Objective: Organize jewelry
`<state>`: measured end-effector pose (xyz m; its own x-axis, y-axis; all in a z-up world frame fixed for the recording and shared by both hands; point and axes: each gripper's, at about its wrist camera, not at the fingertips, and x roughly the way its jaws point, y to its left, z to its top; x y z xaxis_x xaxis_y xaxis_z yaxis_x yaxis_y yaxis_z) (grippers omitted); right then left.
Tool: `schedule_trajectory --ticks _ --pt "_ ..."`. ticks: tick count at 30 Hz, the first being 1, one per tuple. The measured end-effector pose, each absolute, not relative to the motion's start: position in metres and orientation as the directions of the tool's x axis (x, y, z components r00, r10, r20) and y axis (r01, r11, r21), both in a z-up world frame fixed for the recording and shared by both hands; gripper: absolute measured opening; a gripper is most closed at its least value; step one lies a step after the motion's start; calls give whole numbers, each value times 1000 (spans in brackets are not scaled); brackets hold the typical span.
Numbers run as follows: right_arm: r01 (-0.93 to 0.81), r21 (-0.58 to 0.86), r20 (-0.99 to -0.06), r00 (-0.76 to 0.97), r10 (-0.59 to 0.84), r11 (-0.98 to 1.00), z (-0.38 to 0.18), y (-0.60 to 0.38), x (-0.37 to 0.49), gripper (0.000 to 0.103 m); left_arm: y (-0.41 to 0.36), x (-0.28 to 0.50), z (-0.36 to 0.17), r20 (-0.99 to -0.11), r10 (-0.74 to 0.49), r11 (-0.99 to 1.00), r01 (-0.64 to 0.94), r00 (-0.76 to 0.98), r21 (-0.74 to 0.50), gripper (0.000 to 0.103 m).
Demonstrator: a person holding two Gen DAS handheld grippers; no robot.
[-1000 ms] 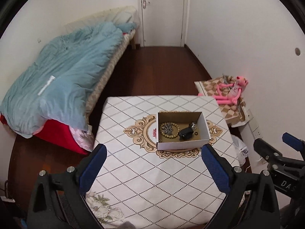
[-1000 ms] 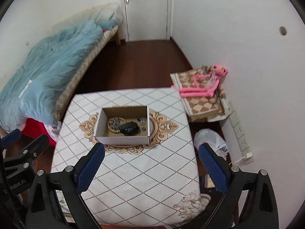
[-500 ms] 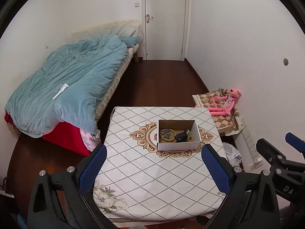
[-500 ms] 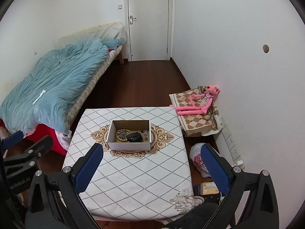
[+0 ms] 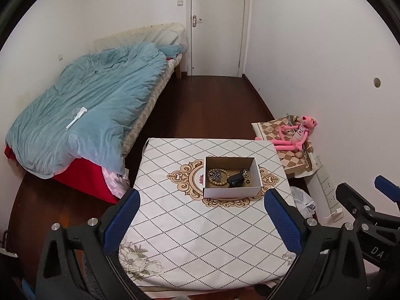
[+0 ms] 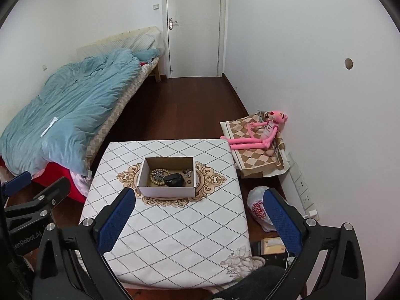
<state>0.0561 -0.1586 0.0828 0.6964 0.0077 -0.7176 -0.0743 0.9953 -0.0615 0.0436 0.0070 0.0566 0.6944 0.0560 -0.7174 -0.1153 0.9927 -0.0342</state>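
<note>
A small white cardboard box (image 5: 231,192) stands open on the patterned table (image 5: 200,237); it also shows in the right wrist view (image 6: 166,191). Inside lie a beaded bracelet (image 5: 217,176), a black pouch (image 5: 236,180), a silvery piece (image 5: 244,173) and a small ring. My left gripper (image 5: 201,218) is open and empty, held high above the table's near edge. My right gripper (image 6: 200,217) is open and empty, also high above the table. Each gripper shows at the side of the other's view.
A bed with a blue duvet (image 5: 87,110) stands left of the table. A pink plush toy (image 5: 295,135) lies on a checkered cushion by the right wall. A white plastic bag (image 6: 260,208) sits on the dark wood floor beside the table. A closed door (image 5: 215,25) is at the far end.
Both grippers have risen and pulled back from the table, so the box looks smaller and farther. Both stay open and empty. The box's contents have not moved.
</note>
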Motion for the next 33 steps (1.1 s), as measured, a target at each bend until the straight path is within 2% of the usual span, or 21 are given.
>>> schedule_trajectory --ticks 17,33 --pt "-77 -85 -800 600 -22 993 42 -151 148 103 9 121 31 -797 89 991 -133 598 10 101" --pt "-106 -81 -836 548 -9 991 36 -148 162 103 7 134 22 -827 75 992 -123 558 7 101"
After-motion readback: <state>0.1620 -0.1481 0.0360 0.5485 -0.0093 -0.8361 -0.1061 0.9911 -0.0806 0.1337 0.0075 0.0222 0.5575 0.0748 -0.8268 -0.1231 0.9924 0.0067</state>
